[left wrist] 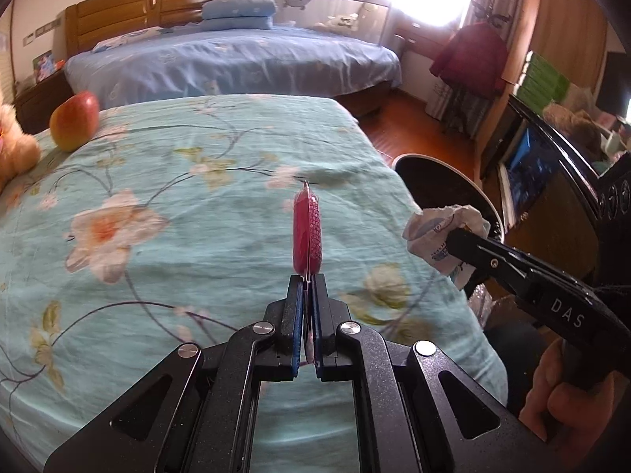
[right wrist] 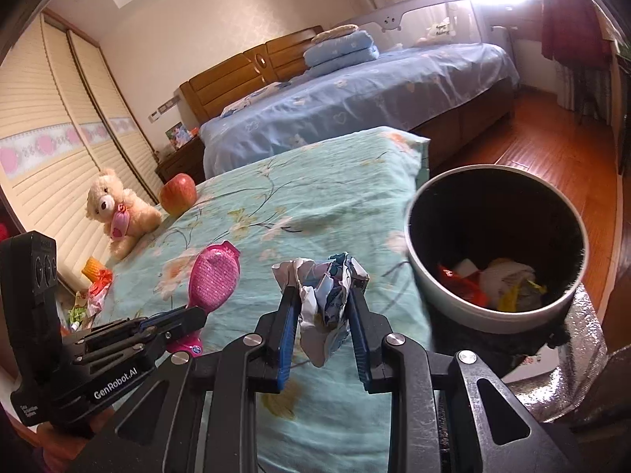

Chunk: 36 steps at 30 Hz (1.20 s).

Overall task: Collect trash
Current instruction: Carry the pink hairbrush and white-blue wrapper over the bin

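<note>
My left gripper is shut on a flat pink package and holds it edge-on above the floral teal cover; in the right wrist view the package shows its dotted pink face, held by the left gripper. My right gripper is shut on a crumpled white and blue paper wad, just left of the round bin, which holds several pieces of trash. In the left wrist view the wad and right gripper sit at the bin's rim.
A red apple and a teddy bear sit at the far left of the teal cover. More small clutter lies by the wardrobe. A blue bed stands behind. Wood floor lies right of it.
</note>
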Motion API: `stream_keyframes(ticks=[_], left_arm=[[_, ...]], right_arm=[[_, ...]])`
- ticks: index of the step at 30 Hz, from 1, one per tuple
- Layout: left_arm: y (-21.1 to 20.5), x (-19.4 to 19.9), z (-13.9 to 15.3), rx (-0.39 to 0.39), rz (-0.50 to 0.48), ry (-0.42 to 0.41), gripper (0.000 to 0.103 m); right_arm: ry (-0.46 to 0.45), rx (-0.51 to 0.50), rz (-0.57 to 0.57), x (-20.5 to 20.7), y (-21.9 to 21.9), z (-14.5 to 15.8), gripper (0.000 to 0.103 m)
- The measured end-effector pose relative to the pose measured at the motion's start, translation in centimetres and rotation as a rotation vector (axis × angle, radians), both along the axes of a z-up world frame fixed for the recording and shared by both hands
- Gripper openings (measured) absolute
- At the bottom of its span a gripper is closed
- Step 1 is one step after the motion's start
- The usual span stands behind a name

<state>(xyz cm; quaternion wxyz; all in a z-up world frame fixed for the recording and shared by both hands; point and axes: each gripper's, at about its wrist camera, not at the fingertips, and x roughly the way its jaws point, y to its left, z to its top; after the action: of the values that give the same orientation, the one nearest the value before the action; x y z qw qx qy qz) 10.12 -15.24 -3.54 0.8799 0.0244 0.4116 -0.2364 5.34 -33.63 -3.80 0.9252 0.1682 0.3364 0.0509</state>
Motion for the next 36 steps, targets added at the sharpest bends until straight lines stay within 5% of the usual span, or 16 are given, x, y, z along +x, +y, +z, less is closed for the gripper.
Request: stream_keyframes(ticks=[36], left_arm=[[-10.0,-1.0,0.8,0.023,-0.208,-0.014,0.004]], right_arm=[[0.006,0.003,-0.186,-2.2,-8.3,-0.3,0.026]])
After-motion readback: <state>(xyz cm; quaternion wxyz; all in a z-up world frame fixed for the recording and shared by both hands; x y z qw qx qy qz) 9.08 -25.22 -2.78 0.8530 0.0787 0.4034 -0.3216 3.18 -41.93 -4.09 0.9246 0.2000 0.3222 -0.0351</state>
